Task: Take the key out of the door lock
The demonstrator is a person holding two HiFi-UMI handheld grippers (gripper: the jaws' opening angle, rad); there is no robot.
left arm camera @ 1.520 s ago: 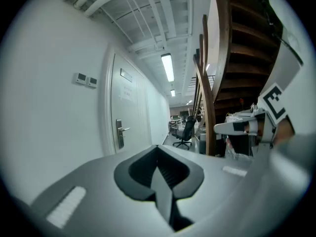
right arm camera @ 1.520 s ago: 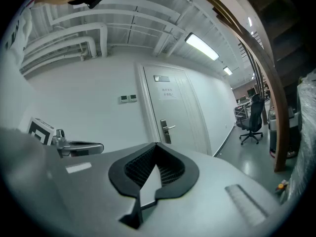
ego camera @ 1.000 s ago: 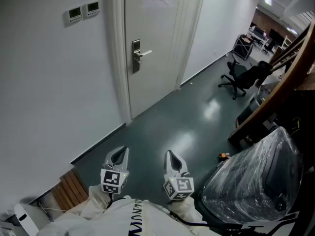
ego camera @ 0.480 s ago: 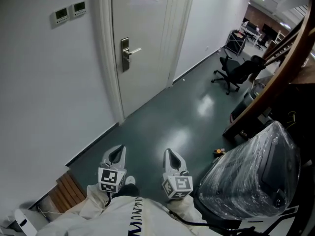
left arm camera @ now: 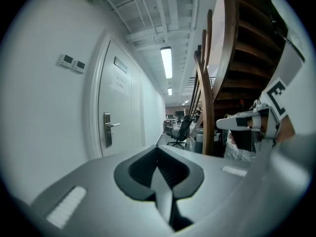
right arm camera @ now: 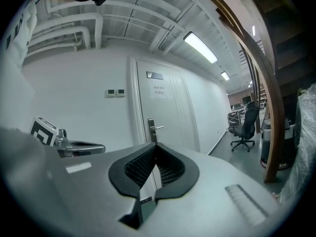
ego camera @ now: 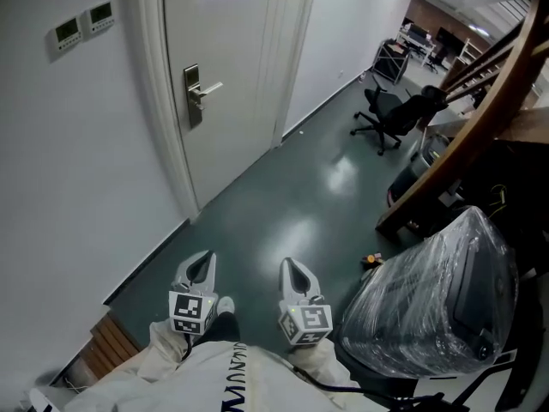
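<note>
One door point(ego camera: 230, 67), one lever handle point(ego camera: 200, 92), two wall panels point(ego camera: 84, 22), left gripper point(ego camera: 204, 264) and right gripper point(ego camera: 292, 271) both pressed together, empty, door further left in view than before.

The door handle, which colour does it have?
Silver. The door handle shows best in the head view, against the white door.

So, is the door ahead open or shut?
Shut: the door sits flush in its frame with no gap showing, and its handle is level.
</note>
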